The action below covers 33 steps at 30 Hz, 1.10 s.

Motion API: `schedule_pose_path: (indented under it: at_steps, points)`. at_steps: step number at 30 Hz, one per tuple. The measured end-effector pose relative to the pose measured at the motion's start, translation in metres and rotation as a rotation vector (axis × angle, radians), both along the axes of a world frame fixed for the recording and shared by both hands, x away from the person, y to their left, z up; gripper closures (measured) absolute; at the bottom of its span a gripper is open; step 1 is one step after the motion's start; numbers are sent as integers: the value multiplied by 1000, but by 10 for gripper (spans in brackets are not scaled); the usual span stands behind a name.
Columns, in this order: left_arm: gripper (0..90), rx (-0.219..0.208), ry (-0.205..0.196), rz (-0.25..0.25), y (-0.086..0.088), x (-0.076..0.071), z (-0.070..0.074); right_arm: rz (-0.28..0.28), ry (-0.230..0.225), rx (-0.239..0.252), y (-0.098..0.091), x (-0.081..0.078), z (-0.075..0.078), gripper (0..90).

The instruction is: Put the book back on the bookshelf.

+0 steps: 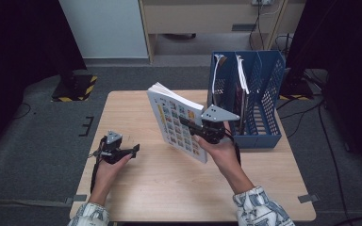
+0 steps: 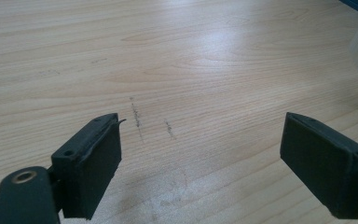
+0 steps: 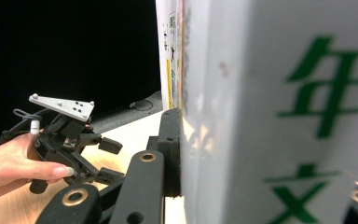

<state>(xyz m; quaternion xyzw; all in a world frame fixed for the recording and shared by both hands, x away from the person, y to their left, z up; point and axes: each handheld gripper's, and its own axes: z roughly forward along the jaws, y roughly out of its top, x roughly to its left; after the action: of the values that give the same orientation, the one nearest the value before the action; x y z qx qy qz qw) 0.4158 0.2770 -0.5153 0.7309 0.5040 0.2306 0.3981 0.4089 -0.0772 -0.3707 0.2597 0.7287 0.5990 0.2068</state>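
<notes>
My right gripper [image 1: 194, 128] is shut on a white book [image 1: 176, 122] with rows of small coloured pictures on its cover, held upright and tilted above the middle of the table. In the right gripper view the book's spine [image 3: 270, 116] with green characters looms close, pressed against my black jaw. My left gripper [image 1: 133, 150] rests low over the table's left part, jaws wide apart with bare wood between the pads [image 2: 93, 158]. The left gripper [image 3: 105, 161] and the hand holding it also appear in the right gripper view.
A blue mesh file holder [image 1: 259, 94] stands at the table's back right, with thin books or folders in its left slots. The wooden table [image 1: 169, 188] has bare surface at the front. Dark stands and cables lie on the floor around.
</notes>
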Motion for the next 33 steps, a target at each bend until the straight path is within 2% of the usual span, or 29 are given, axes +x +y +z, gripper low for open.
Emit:
schedule_pose_path:
  at_steps: [14,33]
  points:
    - [123,0,0,0,0,0,0,-4,0,3,-9,-3,1,741]
    - [123,9,5,-3,-1,0,-1,-22,-12,-11,-50,-16,5,740]
